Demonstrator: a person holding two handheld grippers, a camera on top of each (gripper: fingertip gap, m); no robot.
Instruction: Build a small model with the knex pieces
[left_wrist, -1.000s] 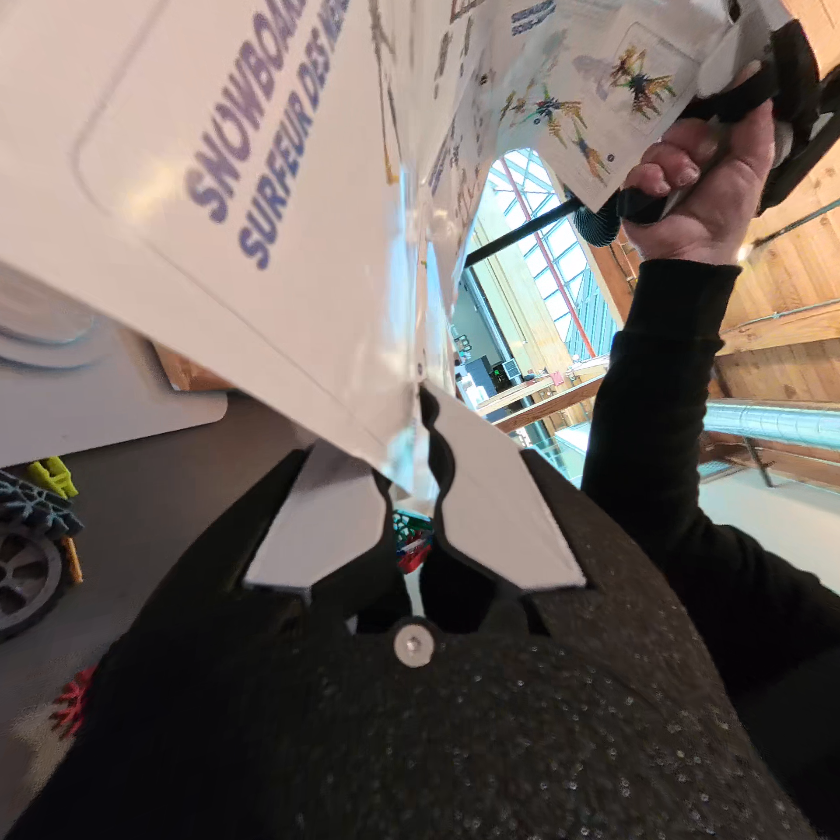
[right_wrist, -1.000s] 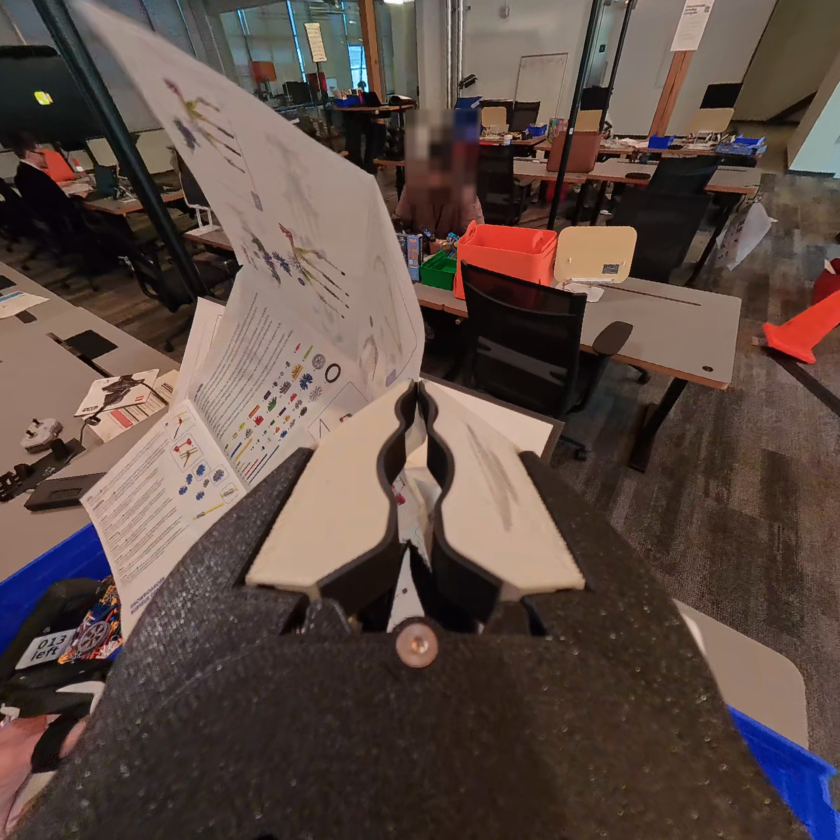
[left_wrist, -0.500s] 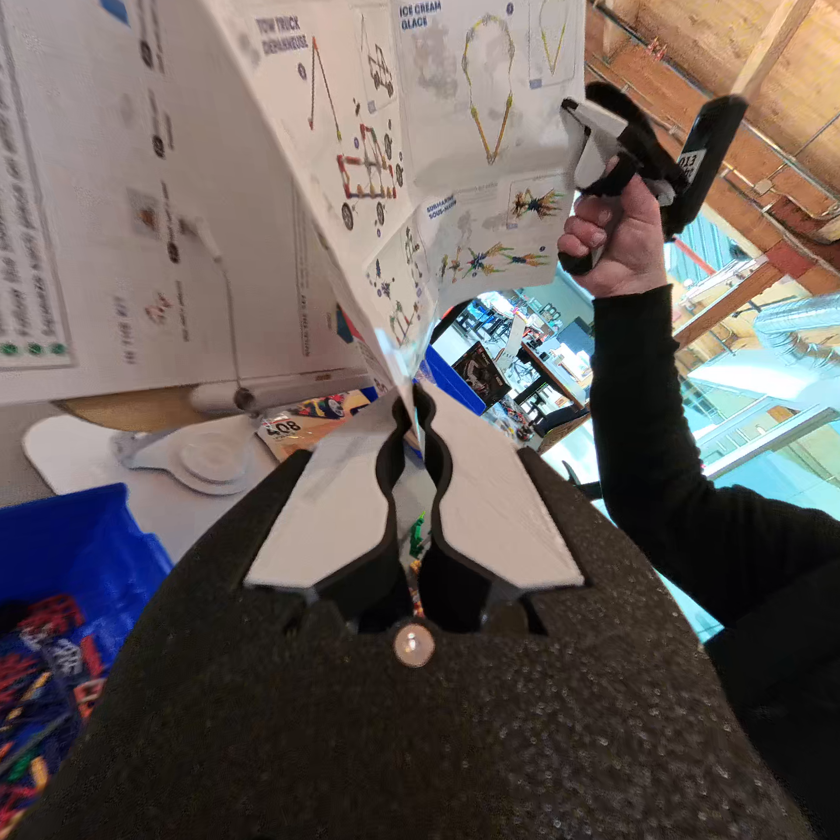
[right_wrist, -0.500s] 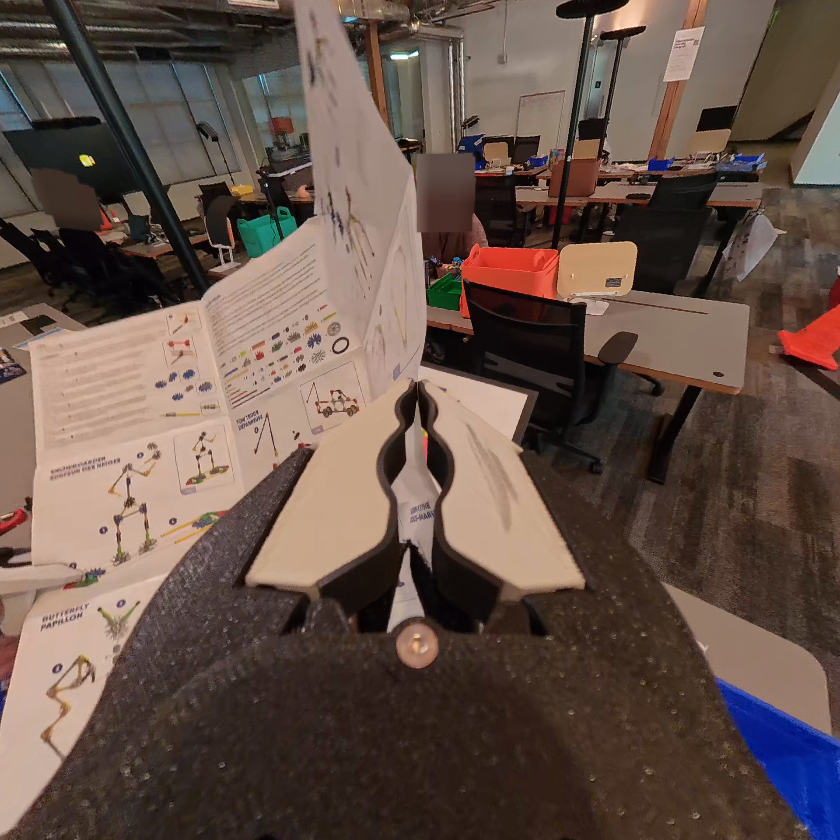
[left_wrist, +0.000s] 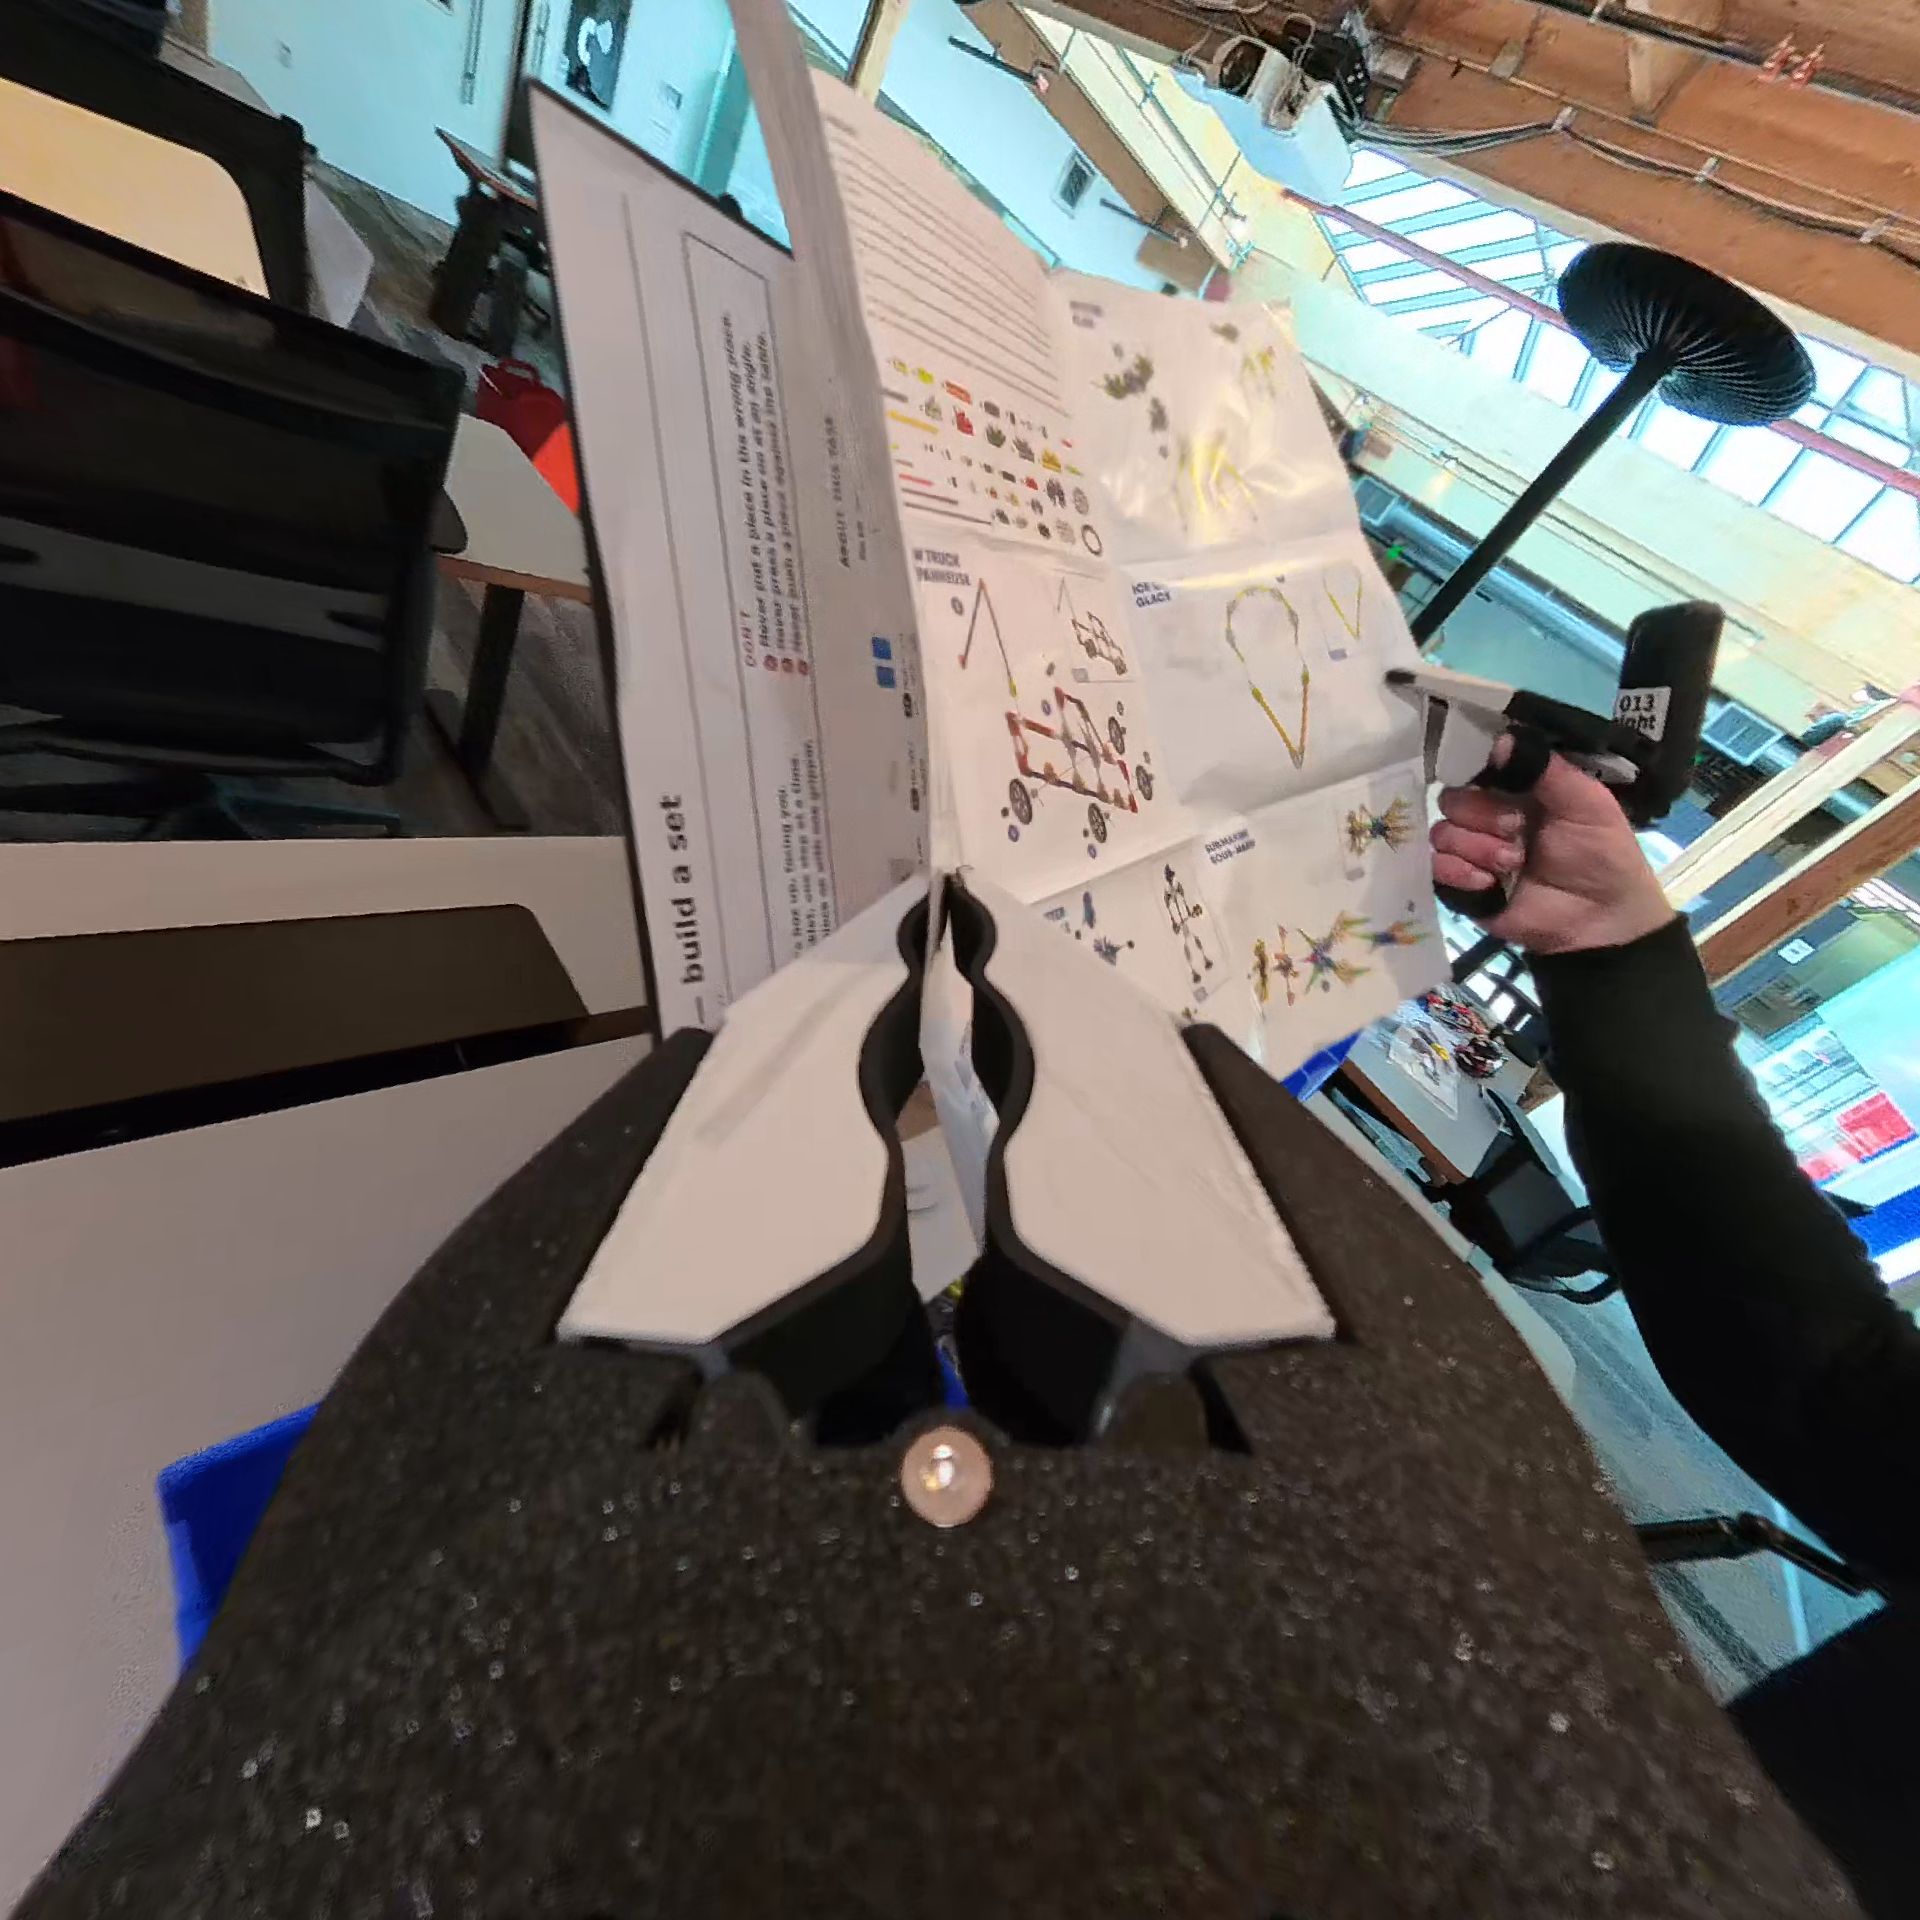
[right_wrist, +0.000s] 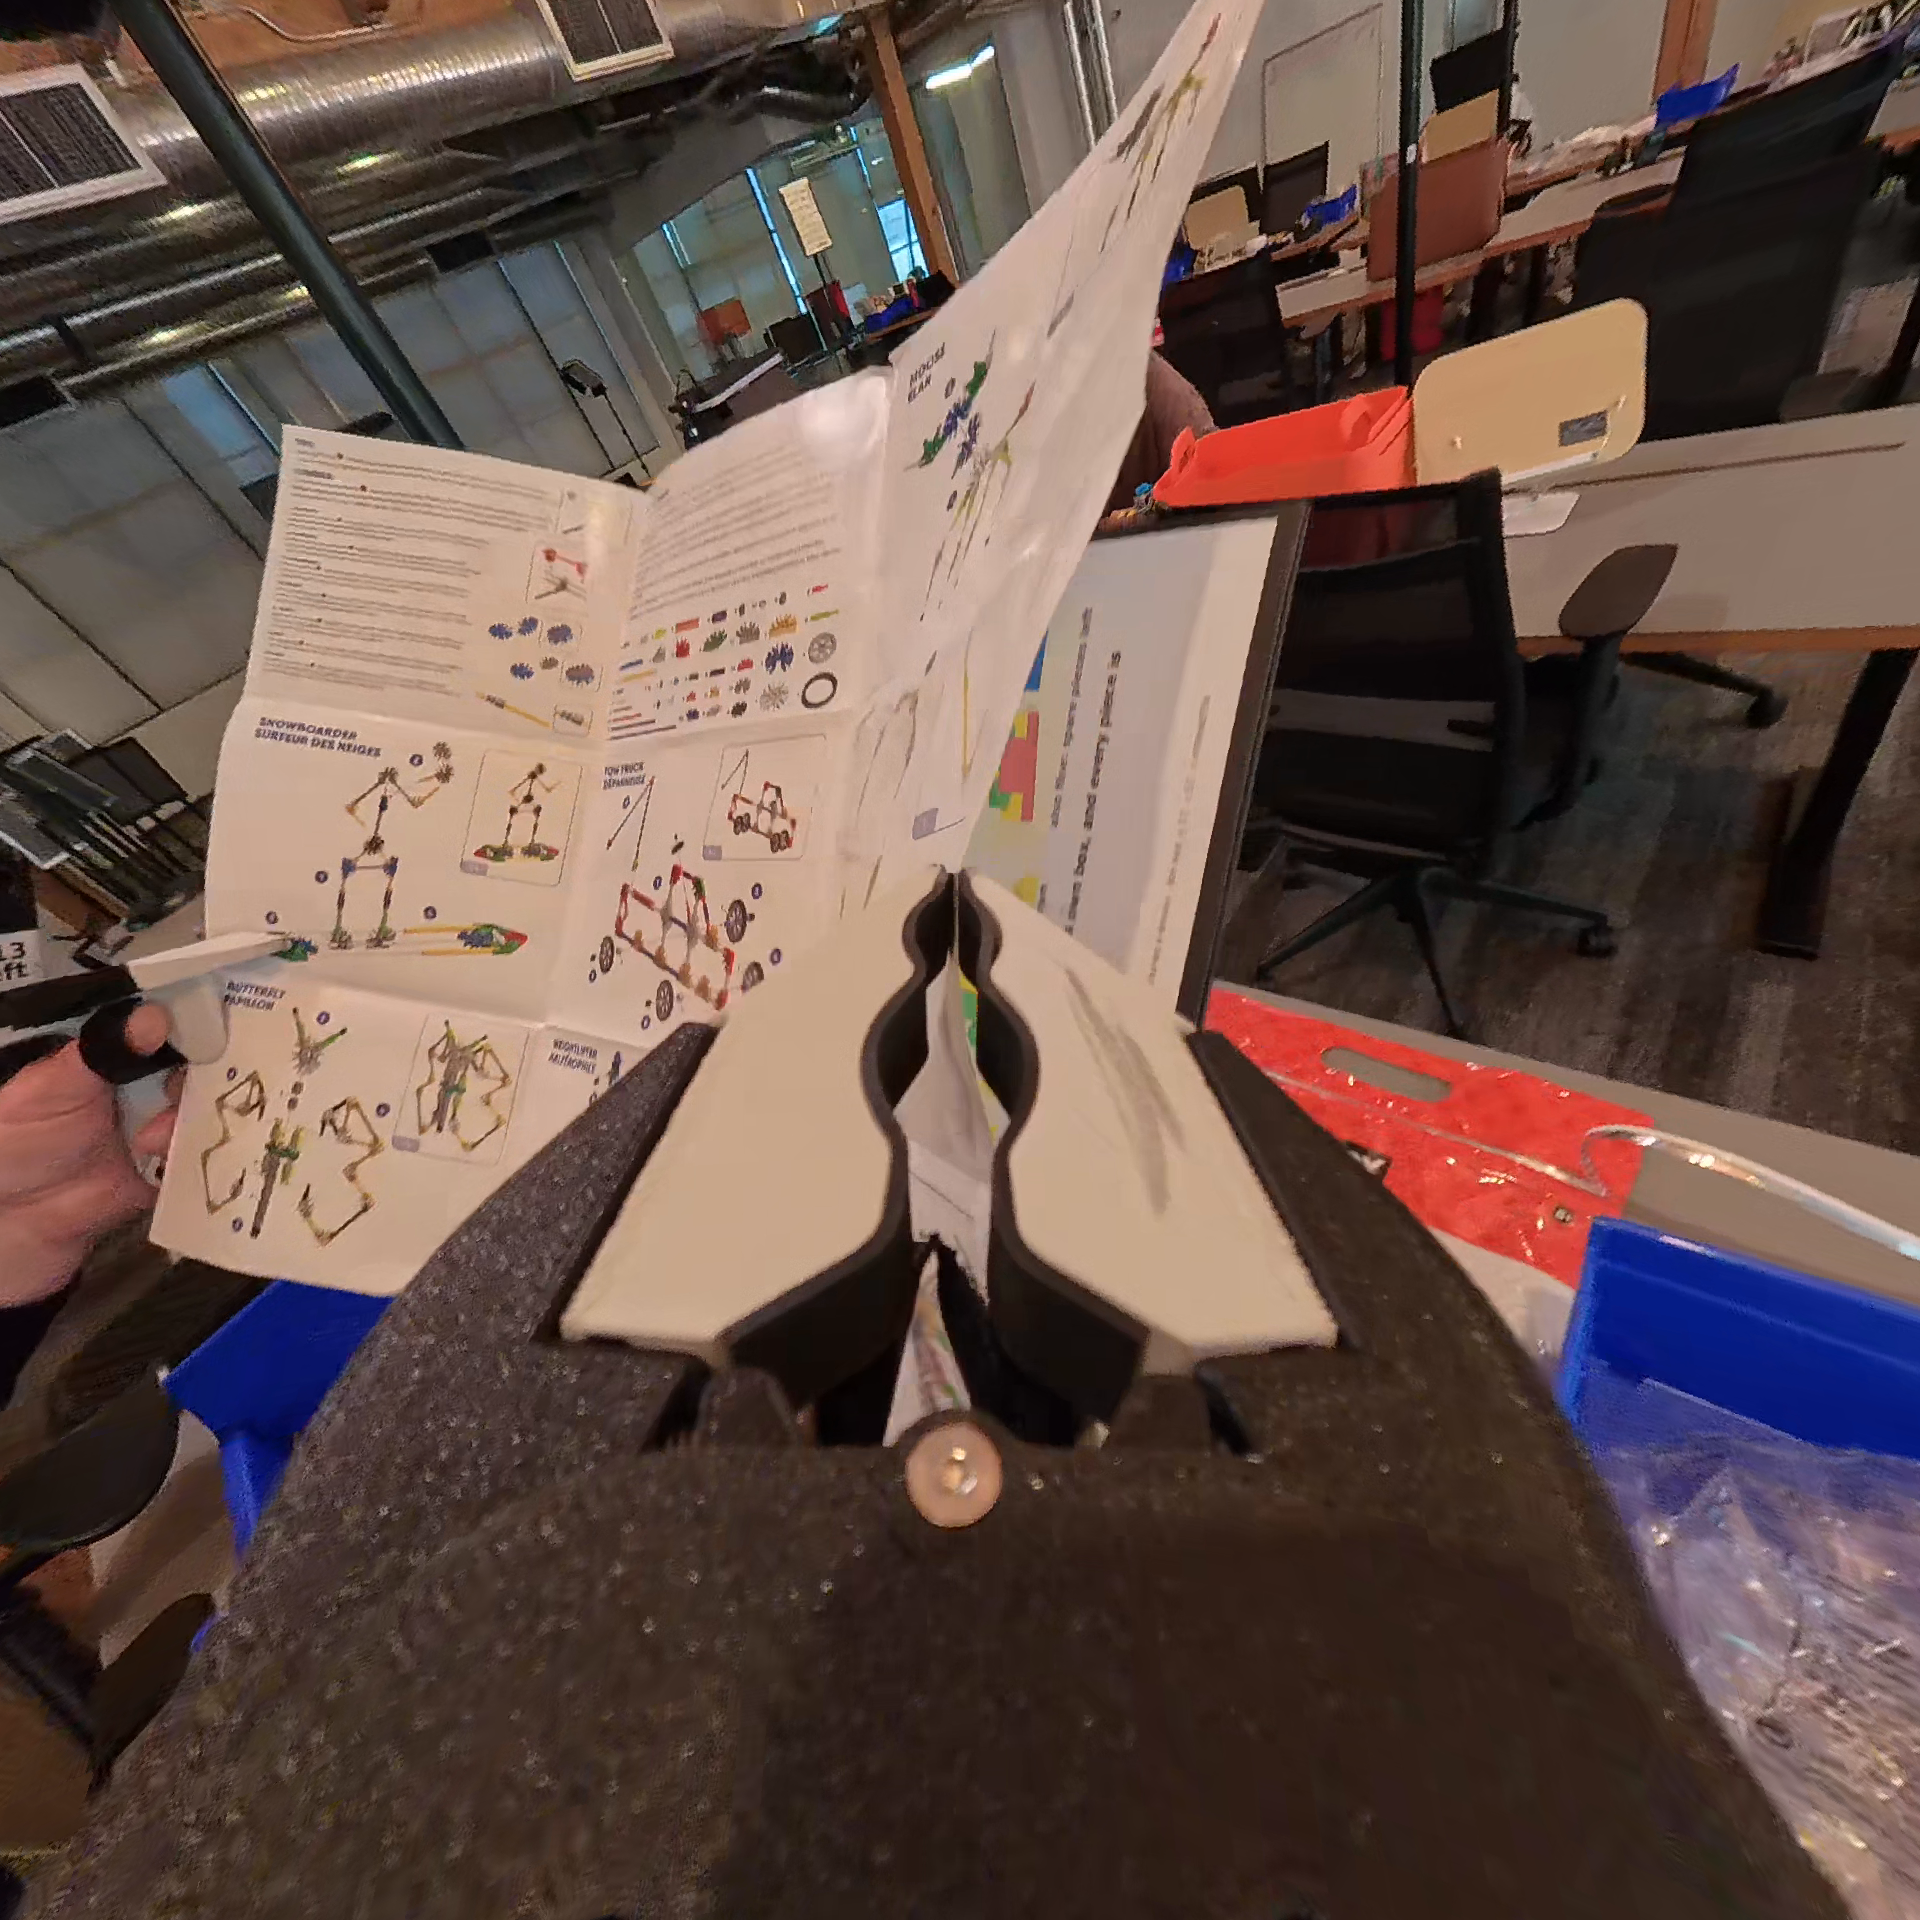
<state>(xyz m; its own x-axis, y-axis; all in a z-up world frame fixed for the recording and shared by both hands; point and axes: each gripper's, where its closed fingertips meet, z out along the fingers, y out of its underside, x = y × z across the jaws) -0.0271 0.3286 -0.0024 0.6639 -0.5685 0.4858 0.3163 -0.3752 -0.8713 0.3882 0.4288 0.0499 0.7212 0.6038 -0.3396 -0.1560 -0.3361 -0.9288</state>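
A large white folded instruction sheet with coloured model drawings is held up in the air, spread between both grippers. My left gripper is shut on one edge of the sheet. My right gripper is shut on the opposite edge; the sheet fans out to its left. In the left wrist view the right gripper shows far right, pinching the sheet, held by a hand in a black sleeve. In the right wrist view the left gripper shows at the left edge, pinching the sheet.
A framed white sign board stands upright behind the sheet; it also shows in the right wrist view. Blue bins sit below with a clear bag of parts and a red plastic bag. Office chairs and desks stand beyond. Across from one pair of fingers to the other is roughly 45 centimetres.
The sheet has been unfolded and spread wider between the grippers. Both grippers have moved apart and tilted, and both stay shut on its edges.
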